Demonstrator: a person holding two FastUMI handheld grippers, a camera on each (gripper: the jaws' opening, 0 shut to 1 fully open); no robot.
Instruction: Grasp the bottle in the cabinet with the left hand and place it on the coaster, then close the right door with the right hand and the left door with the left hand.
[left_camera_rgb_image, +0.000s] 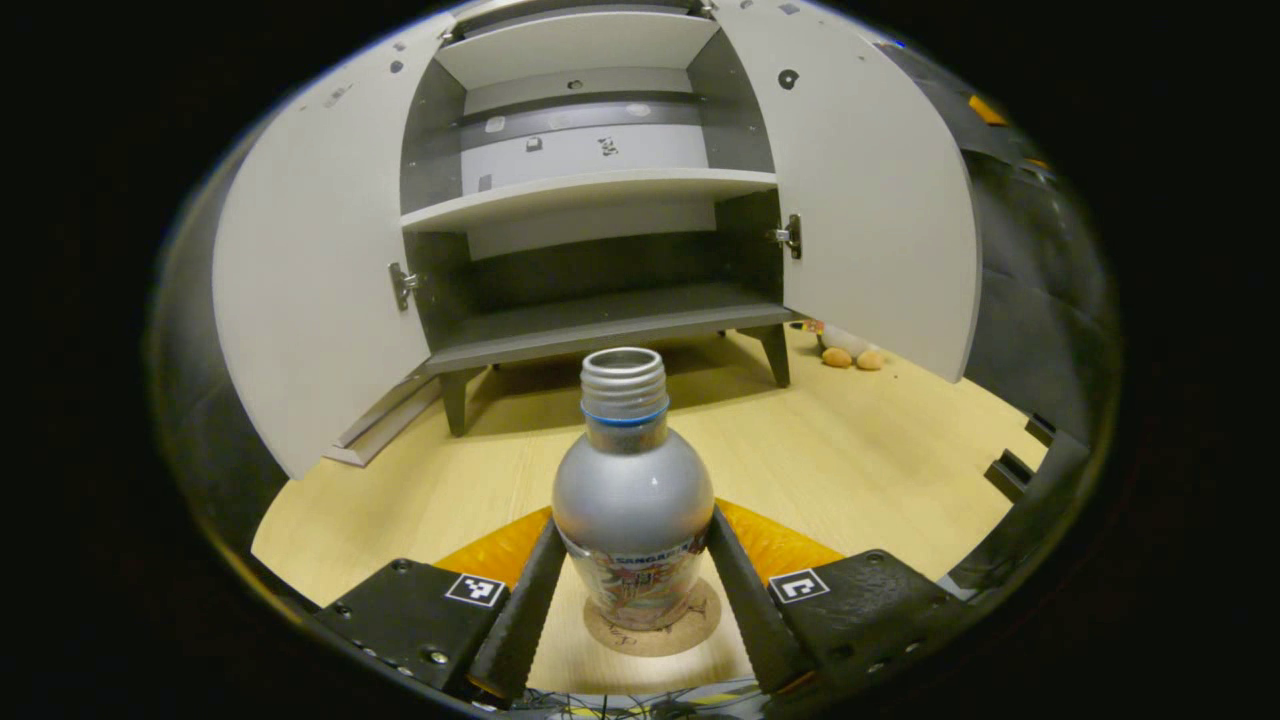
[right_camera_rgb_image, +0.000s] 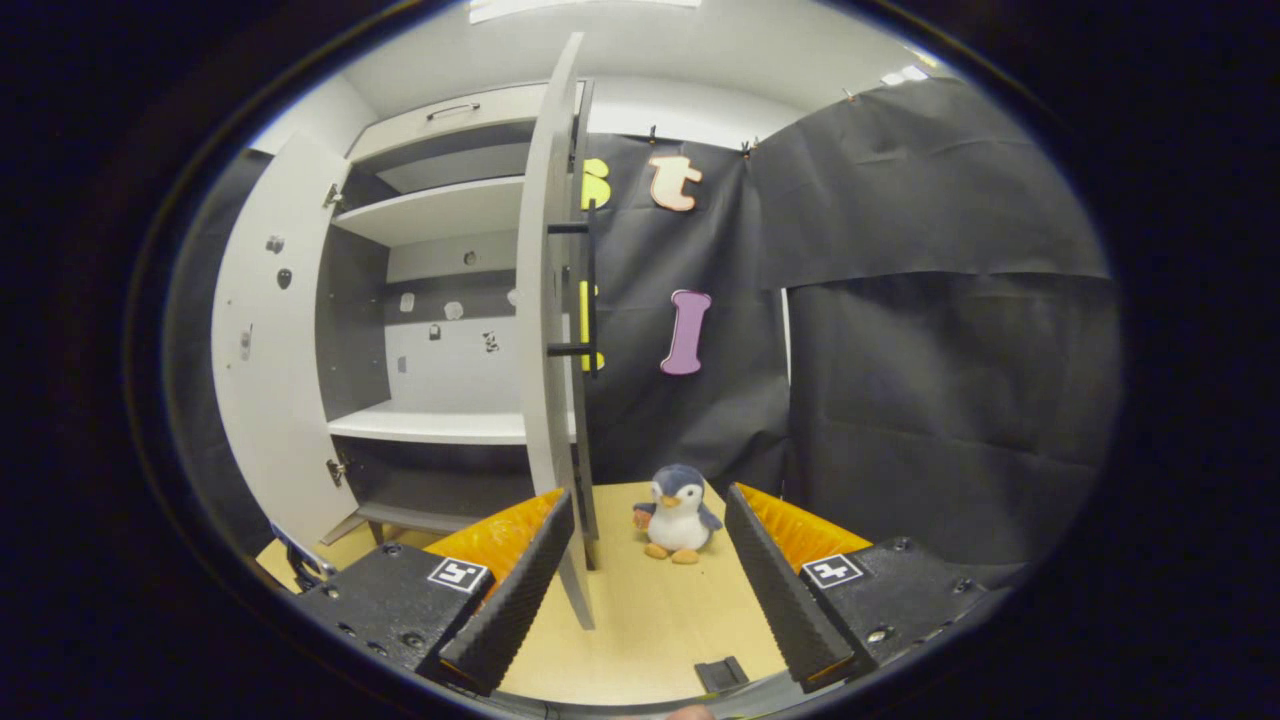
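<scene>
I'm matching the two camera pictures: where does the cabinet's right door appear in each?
Left gripper view: the right door swings open at right of the shelves, broad face showing.
Right gripper view: the same door stands edge-on near centre, handle toward the wall.
Shared landmark: the penguin toy on the floor beside it.

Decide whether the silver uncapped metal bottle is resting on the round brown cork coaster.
Touching. In the left gripper view the silver bottle stands upright with its base directly on the round cork coaster, whose rim shows around it, no gap visible.
</scene>
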